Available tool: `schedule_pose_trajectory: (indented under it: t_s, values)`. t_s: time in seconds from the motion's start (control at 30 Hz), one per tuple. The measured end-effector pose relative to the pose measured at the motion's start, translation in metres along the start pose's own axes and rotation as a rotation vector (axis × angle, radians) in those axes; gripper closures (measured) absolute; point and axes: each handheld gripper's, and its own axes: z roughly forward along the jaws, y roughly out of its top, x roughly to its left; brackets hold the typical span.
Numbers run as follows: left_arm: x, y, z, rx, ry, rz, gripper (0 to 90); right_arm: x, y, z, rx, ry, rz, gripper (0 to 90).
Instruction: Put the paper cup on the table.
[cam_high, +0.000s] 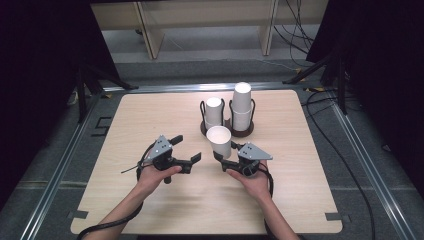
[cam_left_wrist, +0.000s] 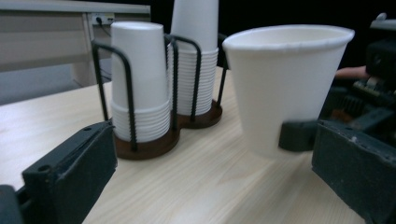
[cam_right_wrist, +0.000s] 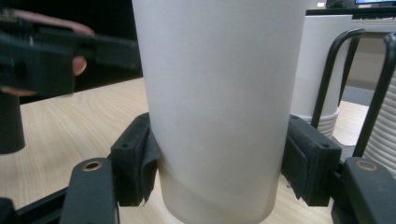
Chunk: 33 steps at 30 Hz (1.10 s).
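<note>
cup holder blocking far centre, bare table left and right

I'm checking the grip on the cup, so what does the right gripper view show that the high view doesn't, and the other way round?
Right gripper view alone: the right claw's black pads pressing both sides of the white paper cup near its base.

High view alone: the whole light wooden table, the person's forearms, and the left claw open with nothing in it, apart from the cup.

Both: the held cup standing upright with its mouth up, and the two stacks of upside-down white cups in the black wire holder behind it.
</note>
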Motion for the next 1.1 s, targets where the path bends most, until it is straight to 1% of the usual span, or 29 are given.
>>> schedule_pose_trajectory:
  t_s: [0.03,0.07,0.1,0.13,0.17,0.2,0.23,0.27,0.33,0.37,0.4,0.43,0.47,0.5,0.53,0.6,0.63,0.67,0.7,0.73,0.77,0.8,0.87,0.9,0.93,0.97,1.0,1.03,1.1]
  values:
    - [-0.002,0.003,0.003,-0.006,-0.012,-0.015,0.0,0.002,0.000,0.001,0.001,-0.006,-0.007,34.7]
    - [-0.004,0.005,0.005,-0.007,-0.017,-0.020,0.0,0.002,0.000,0.001,0.001,-0.006,-0.007,34.7]
    - [-0.006,0.008,0.008,-0.003,-0.029,-0.010,0.0,0.003,0.000,0.000,0.010,-0.008,-0.007,34.6]
    - [-0.010,0.009,0.013,-0.021,-0.042,-0.024,0.0,0.005,0.001,0.000,0.005,-0.018,-0.008,34.7]
    - [-0.010,0.012,0.014,0.013,-0.047,0.009,0.0,0.005,0.001,0.000,0.005,-0.018,-0.008,34.7]
    - [-0.011,0.013,0.016,0.014,-0.060,0.015,0.0,0.005,0.001,0.000,-0.004,-0.035,-0.023,34.6]
    - [-0.013,0.015,0.019,0.015,-0.070,0.018,0.0,0.005,0.002,0.001,0.001,-0.030,-0.034,34.6]
    - [-0.016,0.017,0.025,0.022,-0.076,0.023,0.0,0.007,0.002,0.001,0.023,-0.033,-0.021,34.6]
    - [-0.017,0.018,0.028,0.020,-0.081,0.024,0.0,0.008,0.002,0.001,0.027,-0.032,-0.015,34.6]
    - [-0.017,0.018,0.030,0.028,-0.080,0.026,0.0,0.008,0.002,0.001,0.027,-0.032,-0.015,34.6]
    - [-0.018,0.018,0.034,0.030,-0.080,0.025,0.0,0.008,0.002,0.002,0.016,-0.032,-0.017,34.6]
    - [-0.018,0.018,0.036,0.040,-0.078,0.023,0.0,0.007,0.002,0.003,0.010,-0.041,-0.032,34.6]
    - [-0.018,0.017,0.037,0.044,-0.082,0.020,0.0,0.008,0.001,0.004,0.010,-0.029,-0.016,34.6]
    - [-0.019,0.017,0.041,0.042,-0.087,0.015,0.0,0.008,0.001,0.004,0.017,-0.033,-0.018,34.6]
    - [-0.019,0.017,0.043,0.046,-0.088,0.016,0.0,0.008,0.000,0.005,0.003,-0.018,-0.013,34.5]
    - [-0.020,0.017,0.047,0.057,-0.091,0.013,0.0,0.008,0.000,0.004,0.028,-0.029,-0.018,34.5]
    - [-0.021,0.017,0.050,0.046,-0.101,0.011,0.0,0.009,0.000,0.004,0.029,-0.025,-0.008,34.6]
    - [-0.022,0.018,0.050,0.055,-0.098,0.011,0.0,0.008,0.000,0.004,0.023,-0.036,-0.040,34.5]
    - [-0.023,0.019,0.053,0.050,-0.108,0.005,0.0,0.009,0.000,0.006,0.004,-0.016,-0.034,34.6]
    - [-0.023,0.019,0.053,0.050,-0.108,0.005,0.0,0.009,0.000,0.006,0.004,-0.016,-0.034,34.6]
    - [-0.025,0.019,0.056,0.054,-0.110,0.006,0.0,0.011,0.001,0.004,0.031,-0.030,-0.033,34.6]
    - [-0.025,0.019,0.057,0.062,-0.109,0.005,0.4,0.012,0.001,0.005,0.022,-0.019,-0.015,34.5]
    - [-0.025,0.019,0.058,0.059,-0.110,-0.001,1.0,0.012,0.001,0.006,0.016,-0.014,-0.014,34.6]
    - [-0.025,0.019,0.058,0.057,-0.110,0.000,2.1,0.012,0.001,0.006,0.014,-0.011,-0.015,34.5]
    - [-0.025,0.019,0.059,0.056,-0.109,-0.001,3.8,0.013,0.001,0.006,0.027,-0.018,-0.018,34.5]
    - [-0.025,0.019,0.059,0.051,-0.106,-0.002,5.3,0.011,0.001,0.007,0.010,-0.026,-0.061,34.5]
    - [-0.025,0.019,0.060,0.041,-0.111,-0.002,6.9,0.011,0.000,0.008,0.005,-0.009,-0.048,34.5]
    - [-0.025,0.019,0.060,0.051,-0.104,0.001,11.2,0.013,0.000,0.007,0.029,-0.018,-0.029,34.4]
    - [-0.024,0.019,0.060,0.047,-0.101,0.005,12.4,0.013,0.000,0.007,0.029,-0.019,-0.037,34.2]
